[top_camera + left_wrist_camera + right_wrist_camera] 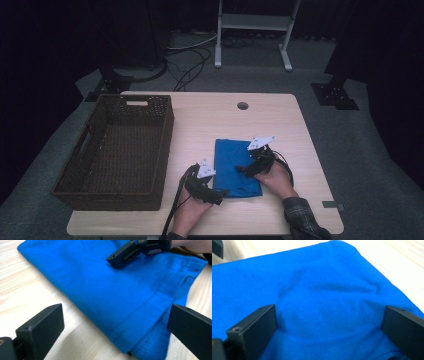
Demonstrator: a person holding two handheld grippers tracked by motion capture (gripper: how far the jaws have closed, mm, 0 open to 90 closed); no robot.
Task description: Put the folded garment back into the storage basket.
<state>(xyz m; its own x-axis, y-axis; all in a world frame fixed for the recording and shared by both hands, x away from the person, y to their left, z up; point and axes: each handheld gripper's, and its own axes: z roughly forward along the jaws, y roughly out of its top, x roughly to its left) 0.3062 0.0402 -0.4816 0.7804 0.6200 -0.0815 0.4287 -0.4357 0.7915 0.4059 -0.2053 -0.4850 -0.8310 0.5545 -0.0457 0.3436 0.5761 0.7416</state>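
Observation:
A folded blue cloth (pixel 234 165) lies flat on the wooden table (pixel 200 120), right of centre. My left gripper (pixel 219 195) is open at the cloth's near left corner; in the left gripper view (pixel 115 322) its jaws straddle the hemmed corner of the cloth (pixel 112 285) without closing on it. My right gripper (pixel 241 170) hovers low over the cloth's middle from the right, and in its own view (pixel 329 322) the jaws stand wide apart above the smooth blue fabric (pixel 324 290). The right gripper (pixel 125 255) also appears at the top of the left gripper view.
A large dark wicker basket (pixel 165 140) takes up the table's left side, its inside empty. A round cable hole (pixel 243 106) sits near the far edge. Bare wood surrounds the cloth. Beyond the table stand a white frame (pixel 252 22) and floor cables.

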